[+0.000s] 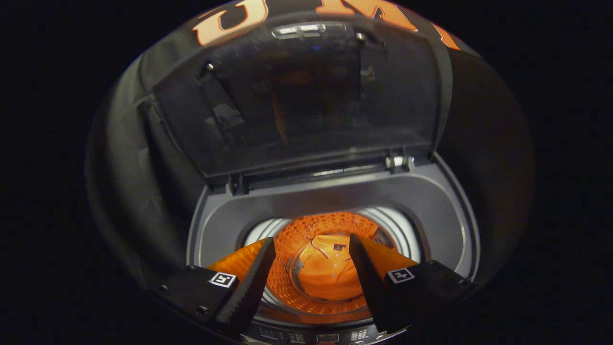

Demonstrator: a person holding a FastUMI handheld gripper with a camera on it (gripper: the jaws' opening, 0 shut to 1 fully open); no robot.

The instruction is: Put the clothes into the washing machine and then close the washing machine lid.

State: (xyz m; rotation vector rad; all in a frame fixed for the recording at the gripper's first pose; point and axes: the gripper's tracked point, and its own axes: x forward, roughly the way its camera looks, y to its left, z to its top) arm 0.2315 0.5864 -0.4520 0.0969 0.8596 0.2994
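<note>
You are holding the gripper (pixel 311 273) above a grey top-loading washing machine (pixel 445 201), looking down along its two fingers into the open drum. Starting at the left, the dark booth wall is sitting close beside the machine's grey plastic rim, and the left finger (pixel 251 282) is reaching in over the near edge of the opening, its toothed inner face turned toward the middle. Between the two fingers, well below them, the orange clothes (pixel 328 270) are lying crumpled at the bottom of the perforated metal drum (pixel 287 282), which is glowing orange around them; a small dark label is showing on the fabric near the top of the bundle. The fingers are standing wide apart with nothing between them, and neither one is touching the cloth. Moving right, the right finger (pixel 366 278) is mirroring the left one over the drum mouth, and past it the shiny inner ring of the tub is curving round to the machine's grey top deck. Beyond the fingers, the dark translucent washing machine lid (pixel 306 100) is standing upright and fully open on its hinge at the back of the deck, with a small pale hinge piece (pixel 400 162) sitting at its right lower corner. Just under the fingers, a dark control panel strip (pixel 325 337) is running along the machine's near edge.
</note>
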